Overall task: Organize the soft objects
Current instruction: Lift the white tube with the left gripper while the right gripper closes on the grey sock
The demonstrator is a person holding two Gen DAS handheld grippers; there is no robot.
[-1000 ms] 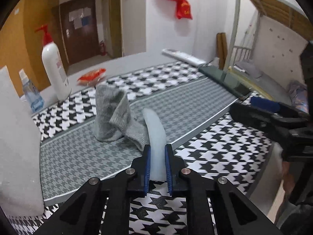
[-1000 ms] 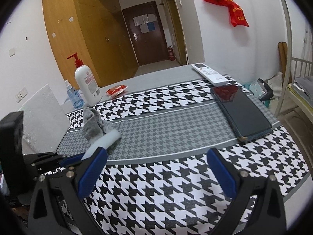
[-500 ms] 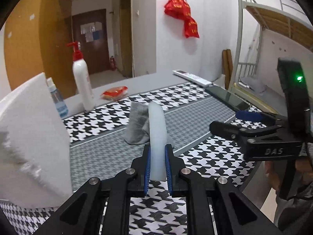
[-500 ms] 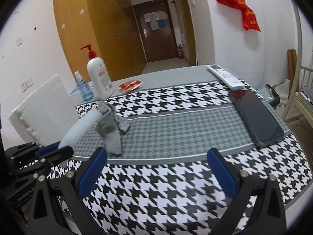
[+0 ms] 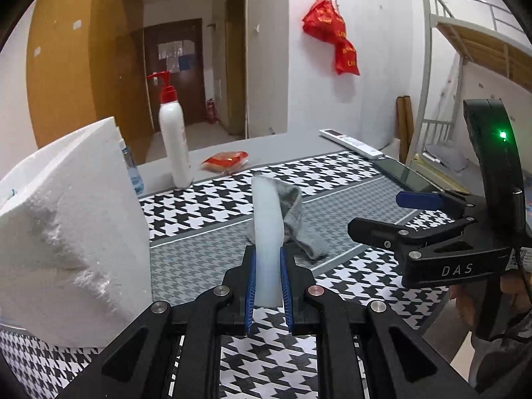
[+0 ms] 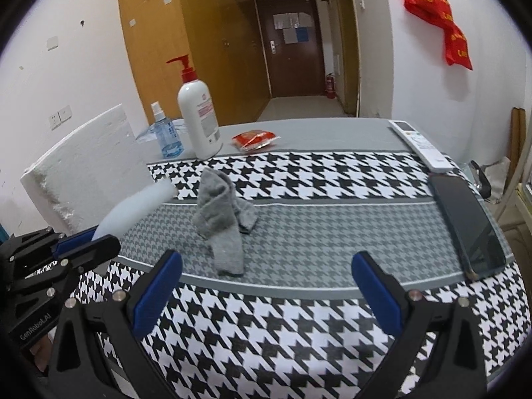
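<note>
Grey knit marks the one sock (image 6: 222,219) on the counter (image 6: 299,326), a crumpled heap on the fine grey houndstooth band, with one end trailing toward the near edge. One pale translucent soft strip (image 5: 267,232) is pinched between the blue pads of the left claw (image 5: 267,286); its long axis runs straight out along the fingers and away from the camera, the free tip raised above the cloth and lying just beside the sock in that view. From the right wrist view the same strip slants up and to the right out of the left claw. The right claw (image 6: 266,292) stands wide apart with nothing between its two pads, above the near black-and-white border.

Counted along the far edge: one white pump bottle (image 6: 199,119) with a red head, one small blue spray bottle (image 6: 164,133), one red packet (image 6: 254,139), one white remote (image 6: 420,148), one dark phone (image 6: 465,226). One white foam block (image 5: 69,232) sits at the left. Behind are white walls, wooden wardrobes, a dark door, a red hanging decoration (image 6: 439,20) and a metal bunk bed (image 5: 465,50).
</note>
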